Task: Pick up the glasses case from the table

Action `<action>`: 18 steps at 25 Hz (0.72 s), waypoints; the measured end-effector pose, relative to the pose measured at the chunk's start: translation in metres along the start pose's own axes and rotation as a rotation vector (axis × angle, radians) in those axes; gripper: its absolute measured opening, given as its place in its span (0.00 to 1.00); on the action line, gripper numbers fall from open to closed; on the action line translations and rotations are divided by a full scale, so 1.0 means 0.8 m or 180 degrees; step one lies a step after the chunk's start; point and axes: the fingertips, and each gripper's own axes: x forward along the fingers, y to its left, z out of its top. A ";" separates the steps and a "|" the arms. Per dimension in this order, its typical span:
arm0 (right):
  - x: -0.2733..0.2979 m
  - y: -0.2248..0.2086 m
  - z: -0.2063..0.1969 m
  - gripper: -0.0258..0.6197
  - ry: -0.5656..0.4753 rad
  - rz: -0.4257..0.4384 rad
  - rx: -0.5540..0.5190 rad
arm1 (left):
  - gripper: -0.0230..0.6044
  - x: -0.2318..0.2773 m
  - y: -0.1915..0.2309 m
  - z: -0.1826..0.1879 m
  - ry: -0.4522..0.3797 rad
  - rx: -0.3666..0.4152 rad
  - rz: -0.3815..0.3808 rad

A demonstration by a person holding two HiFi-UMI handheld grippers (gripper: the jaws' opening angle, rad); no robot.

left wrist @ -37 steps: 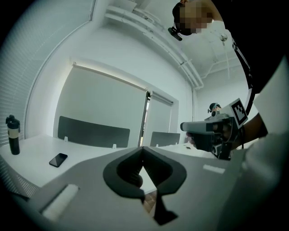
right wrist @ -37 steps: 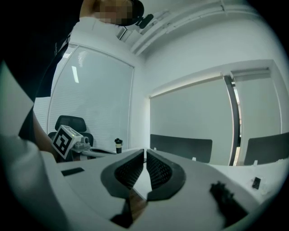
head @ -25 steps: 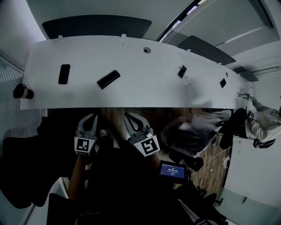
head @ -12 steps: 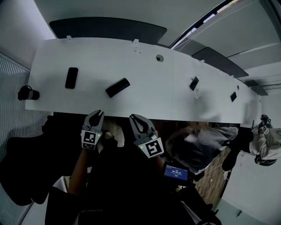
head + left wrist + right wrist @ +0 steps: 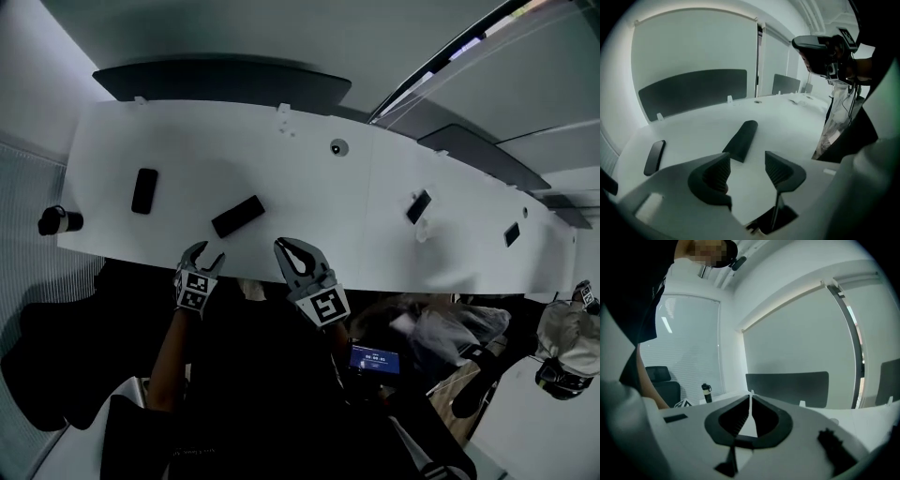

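Note:
The glasses case [image 5: 237, 216] is a dark oblong box lying slantwise on the white table [image 5: 309, 187], near its front edge. In the left gripper view the case [image 5: 741, 139] lies just beyond the jaws. My left gripper [image 5: 202, 254] hovers over the table's front edge, a little short of the case. Its jaws [image 5: 746, 160] are opening and only bare tabletop shows between them. My right gripper [image 5: 295, 251] is to the right of the case at the table edge. Its fingertips [image 5: 750, 400] meet, with nothing held.
A dark phone [image 5: 144, 190] lies left of the case, and a black bottle [image 5: 58, 220] stands at the table's left end. Two more phones [image 5: 418, 205] [image 5: 511, 233] lie further right. A dark panel [image 5: 220, 84] runs behind the table. A person [image 5: 567, 337] sits at far right.
Both grippers have come forward from below the table edge up to it, toward the case. The left jaws have gone from shut to parted.

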 end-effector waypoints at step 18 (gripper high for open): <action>0.012 -0.075 0.001 0.05 0.0227 -0.0593 0.0075 | 0.76 0.120 0.032 0.016 0.0956 0.0059 -0.0666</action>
